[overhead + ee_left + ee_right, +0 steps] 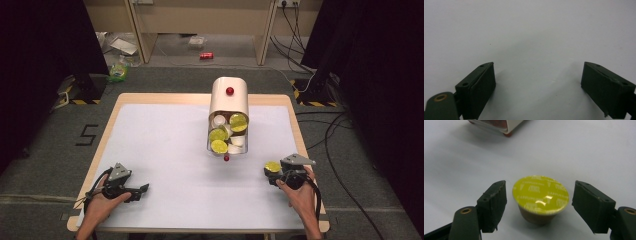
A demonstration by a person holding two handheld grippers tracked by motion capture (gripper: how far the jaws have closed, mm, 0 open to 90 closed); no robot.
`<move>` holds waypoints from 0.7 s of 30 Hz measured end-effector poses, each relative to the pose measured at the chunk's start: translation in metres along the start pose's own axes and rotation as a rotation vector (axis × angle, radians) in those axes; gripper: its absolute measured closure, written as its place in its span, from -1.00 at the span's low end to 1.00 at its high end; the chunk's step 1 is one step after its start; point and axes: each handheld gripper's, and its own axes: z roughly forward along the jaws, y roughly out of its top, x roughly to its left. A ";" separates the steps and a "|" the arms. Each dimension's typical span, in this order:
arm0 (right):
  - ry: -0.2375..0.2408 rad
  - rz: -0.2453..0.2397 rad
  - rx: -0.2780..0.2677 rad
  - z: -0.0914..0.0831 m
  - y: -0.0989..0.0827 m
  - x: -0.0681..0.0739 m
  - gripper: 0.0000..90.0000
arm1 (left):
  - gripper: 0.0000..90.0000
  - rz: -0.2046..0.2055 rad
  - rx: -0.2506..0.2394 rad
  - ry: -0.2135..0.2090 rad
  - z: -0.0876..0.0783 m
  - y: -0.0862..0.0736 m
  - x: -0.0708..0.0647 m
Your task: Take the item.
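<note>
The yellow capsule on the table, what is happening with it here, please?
A person works with two hand-held grippers. The right gripper stands open around a yellow-lidded capsule that rests upright on the white table, its pads not touching it. The left gripper is open with nothing between its jaws. Farther back, a white drawer box holds more capsules.

Capsule (540, 195), lower centre of the right gripper view: yellow-green foil lid printed with pale lettering and small pale emblems; brown cup body. Right gripper (539, 203): black jaws, one brass-coloured eyelet on each. Left gripper (537, 87): black jaws, one brass-coloured eyelet at lower left.

Container (229, 97), upper centre of the high view: cream shell, red knob (229, 91) on top, red foot at its lower edge. Contents: yellow-green lids and white capsules.

Table (165, 145): white surface, light wood rim. Floor: grey carpet with a black numeral at left.
</note>
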 end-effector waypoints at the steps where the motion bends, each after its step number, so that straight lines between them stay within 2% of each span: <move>1: -0.001 0.000 -0.008 -0.001 0.001 0.000 -0.39 | -0.74 0.000 0.000 0.001 0.000 0.000 0.000; 11: -0.005 0.009 -0.059 -0.010 0.005 0.002 -0.39 | -0.74 0.000 0.000 0.000 0.000 0.000 0.000; 21: 0.013 0.010 -0.121 -0.021 0.015 0.010 -0.37 | -0.74 0.000 0.000 0.000 0.000 0.000 0.000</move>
